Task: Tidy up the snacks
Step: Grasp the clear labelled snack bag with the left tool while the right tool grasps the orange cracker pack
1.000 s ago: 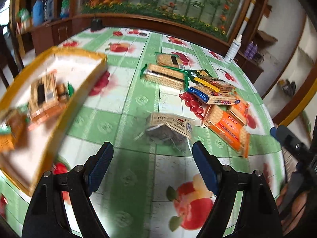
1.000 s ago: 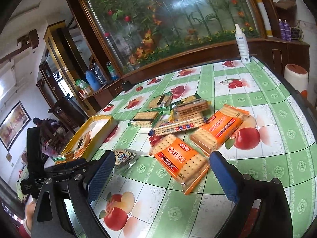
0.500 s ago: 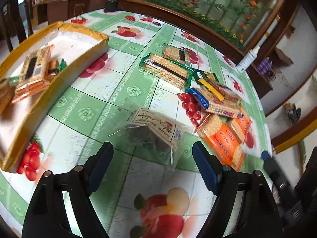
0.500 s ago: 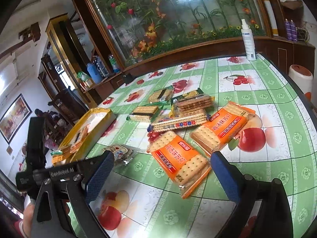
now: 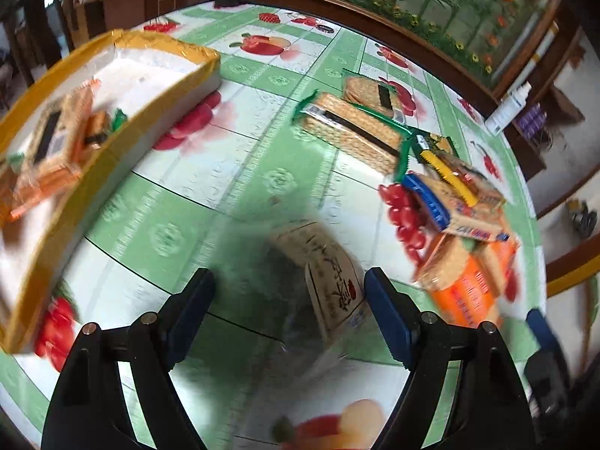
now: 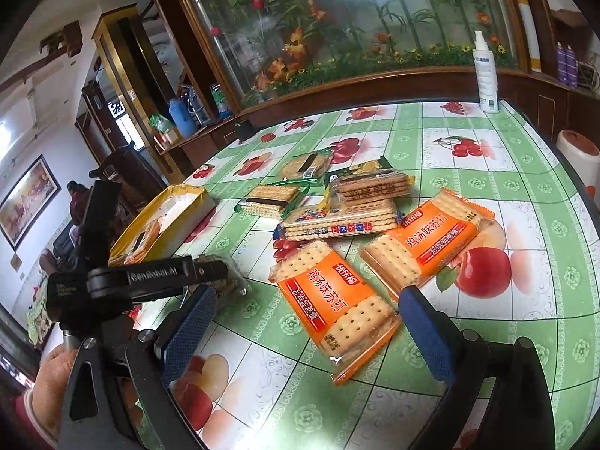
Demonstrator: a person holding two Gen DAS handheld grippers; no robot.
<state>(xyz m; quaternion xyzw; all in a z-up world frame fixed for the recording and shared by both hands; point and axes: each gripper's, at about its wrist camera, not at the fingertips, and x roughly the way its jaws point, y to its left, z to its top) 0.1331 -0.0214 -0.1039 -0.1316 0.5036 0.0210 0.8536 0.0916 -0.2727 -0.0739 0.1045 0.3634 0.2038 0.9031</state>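
Left tongs (image 5: 288, 300) moved closer, clear snack bag (image 5: 322, 285) (blurred) between spread tips, right tongs (image 6: 303, 322) also apart

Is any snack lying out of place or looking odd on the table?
Yes. The cracker packs lie in a loose overlapping heap, not in the yellow tray. One dark snack bag lies apart from the heap, between the open left gripper fingers.

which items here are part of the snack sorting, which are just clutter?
Job:
- yellow tray, a few packs already inside
- clear dark snack bag between the open left gripper jaws
- two orange cracker packs
- biscuit packs piled mid-table

Clutter:
- white spray bottle
- purple bottles
- blue flask
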